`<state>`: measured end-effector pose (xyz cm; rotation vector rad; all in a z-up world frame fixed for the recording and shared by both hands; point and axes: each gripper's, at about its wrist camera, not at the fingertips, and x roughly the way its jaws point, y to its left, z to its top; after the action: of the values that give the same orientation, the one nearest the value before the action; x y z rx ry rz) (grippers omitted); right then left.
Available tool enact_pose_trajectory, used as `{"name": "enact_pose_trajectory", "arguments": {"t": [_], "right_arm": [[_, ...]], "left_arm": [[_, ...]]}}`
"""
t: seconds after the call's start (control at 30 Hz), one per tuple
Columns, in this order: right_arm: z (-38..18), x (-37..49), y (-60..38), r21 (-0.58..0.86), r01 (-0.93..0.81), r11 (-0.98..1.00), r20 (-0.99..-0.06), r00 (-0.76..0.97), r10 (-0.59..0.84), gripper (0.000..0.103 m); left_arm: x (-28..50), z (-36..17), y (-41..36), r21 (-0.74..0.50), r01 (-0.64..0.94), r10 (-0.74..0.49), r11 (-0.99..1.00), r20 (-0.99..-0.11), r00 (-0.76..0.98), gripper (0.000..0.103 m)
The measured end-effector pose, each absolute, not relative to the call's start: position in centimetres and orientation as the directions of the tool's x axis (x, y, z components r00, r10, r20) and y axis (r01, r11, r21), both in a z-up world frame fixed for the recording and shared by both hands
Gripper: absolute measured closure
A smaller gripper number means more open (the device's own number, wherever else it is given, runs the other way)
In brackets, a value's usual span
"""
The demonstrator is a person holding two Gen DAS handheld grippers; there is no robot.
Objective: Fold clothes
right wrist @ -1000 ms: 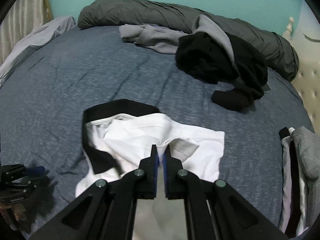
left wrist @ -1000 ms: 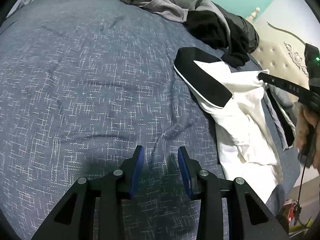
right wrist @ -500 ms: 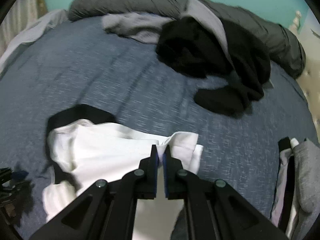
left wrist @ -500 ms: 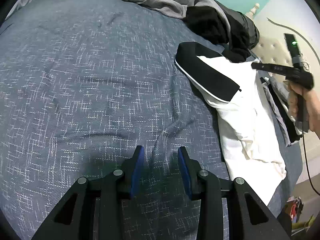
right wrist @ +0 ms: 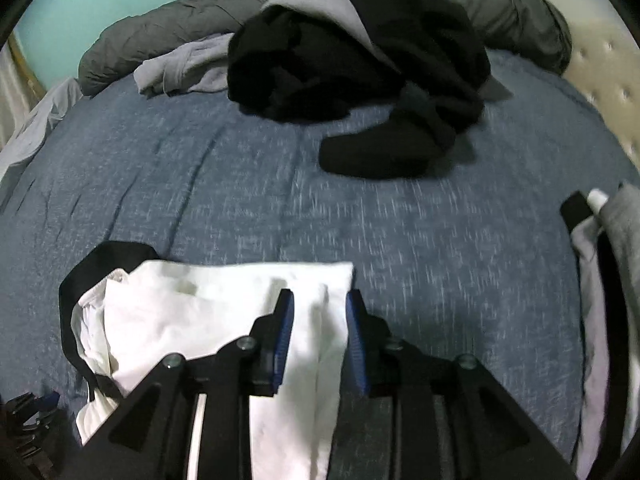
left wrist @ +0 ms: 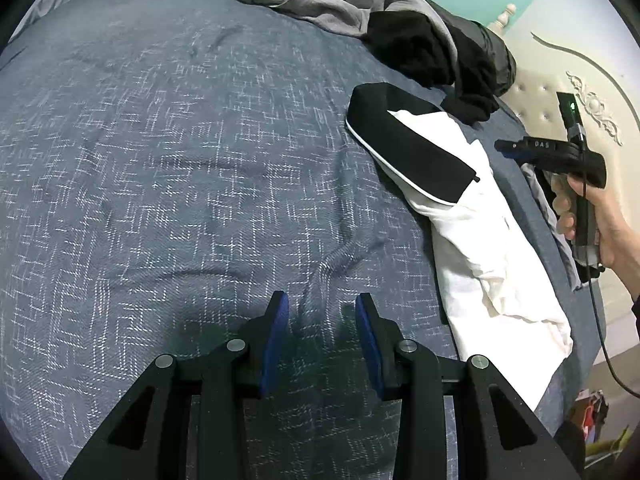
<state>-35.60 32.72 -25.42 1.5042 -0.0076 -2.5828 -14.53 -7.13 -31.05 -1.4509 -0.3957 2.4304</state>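
Observation:
A white garment with black trim (left wrist: 472,216) lies bunched along the right side of the blue bedspread (left wrist: 168,168). My right gripper (right wrist: 318,296) hovers low over the garment's far right corner (right wrist: 208,304). Its jaws are opening, and the white cloth lies flat between and beneath the blue pads without being pinched. The left wrist view shows a hand holding the right gripper (left wrist: 508,146) just right of the garment. My left gripper (left wrist: 320,300) stands open over bare bedspread, left of the garment, with nothing between its fingers.
A heap of black clothes (right wrist: 352,52) and a grey garment (right wrist: 180,68) lie at the far side against a rolled dark grey duvet (right wrist: 520,12). A stack of grey, white and black clothes (right wrist: 600,280) sits at the right edge. A tufted headboard (left wrist: 540,92) borders the bed.
My right gripper carried the white garment's edge to the right across the bed, then its jaws parted and let the cloth go. The left gripper stayed put.

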Motion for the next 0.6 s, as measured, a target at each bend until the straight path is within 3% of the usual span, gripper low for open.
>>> {"name": "enact_pose_trajectory", "arguments": {"t": [0.4,0.47,0.6], "right_arm": [[-29.4,-34.4,32.3,0.125,0.153,-0.980,-0.889,-0.422,-0.179,0.077],[-29.3,-34.1,32.2,0.135,0.169,-0.976,-0.879,-0.434,-0.196,0.090],[-28.7,-33.4,32.0,0.105,0.191,-0.976,-0.868,-0.462,-0.184,0.100]], "left_arm": [[-15.0,-31.4,-7.0,-0.371,-0.094,0.372,-0.924,-0.813,-0.448,0.065],[-15.1,-31.5,-7.0,-0.369,-0.094,0.371,-0.925,-0.814,-0.447,0.065],[-15.0,-31.6,-6.9,-0.365,-0.096,0.368,-0.926,-0.816,-0.447,0.065]]}}
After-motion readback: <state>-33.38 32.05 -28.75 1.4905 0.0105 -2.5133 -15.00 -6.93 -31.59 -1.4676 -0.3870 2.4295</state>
